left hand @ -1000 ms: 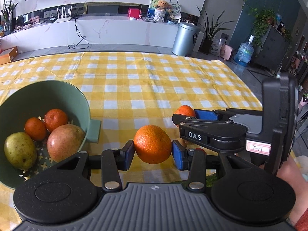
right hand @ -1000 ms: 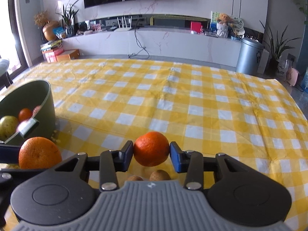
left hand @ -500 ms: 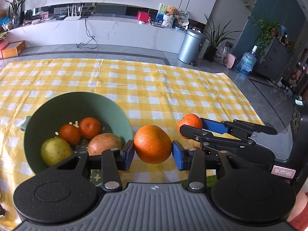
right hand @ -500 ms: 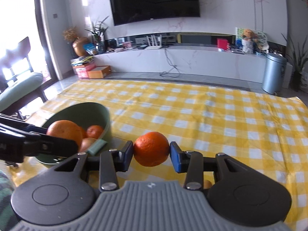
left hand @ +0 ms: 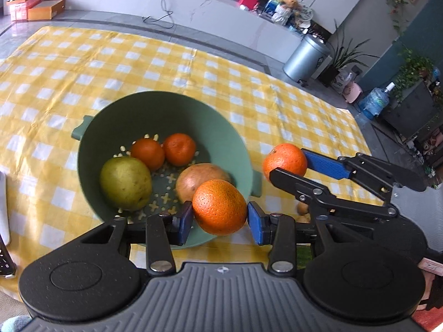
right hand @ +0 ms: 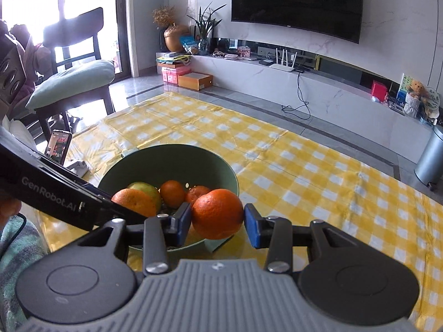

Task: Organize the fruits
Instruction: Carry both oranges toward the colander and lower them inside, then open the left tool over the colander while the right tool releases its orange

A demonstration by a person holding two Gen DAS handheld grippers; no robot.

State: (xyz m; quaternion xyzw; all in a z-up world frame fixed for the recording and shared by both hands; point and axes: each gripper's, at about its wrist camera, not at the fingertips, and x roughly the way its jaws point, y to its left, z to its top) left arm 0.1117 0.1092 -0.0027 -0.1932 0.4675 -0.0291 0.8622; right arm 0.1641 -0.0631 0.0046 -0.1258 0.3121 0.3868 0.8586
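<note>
My left gripper point(left hand: 219, 215) is shut on an orange point(left hand: 218, 206) and holds it over the near rim of the green colander bowl point(left hand: 166, 105). The bowl holds a green pear point(left hand: 126, 182), two small tangerines point(left hand: 163, 150) and a reddish mango point(left hand: 202, 177). My right gripper point(right hand: 217, 220) is shut on a second orange point(right hand: 217, 213), just right of the bowl point(right hand: 171, 157). In the left wrist view the right gripper point(left hand: 288, 164) and its orange point(left hand: 285, 160) show beside the bowl's right handle. The left gripper's orange point(right hand: 134, 202) shows in the right wrist view.
The yellow checked tablecloth point(left hand: 138, 61) covers the table. Small brown fruits point(left hand: 302, 209) lie on the cloth under the right gripper. A phone on a stand point(right hand: 58, 146) sits at the table's left edge, with a chair point(right hand: 74, 77) behind it.
Both grippers have moved left toward the bowl with their oranges. The left orange now hangs over the bowl's near rim; the right orange is close to the bowl's right side.
</note>
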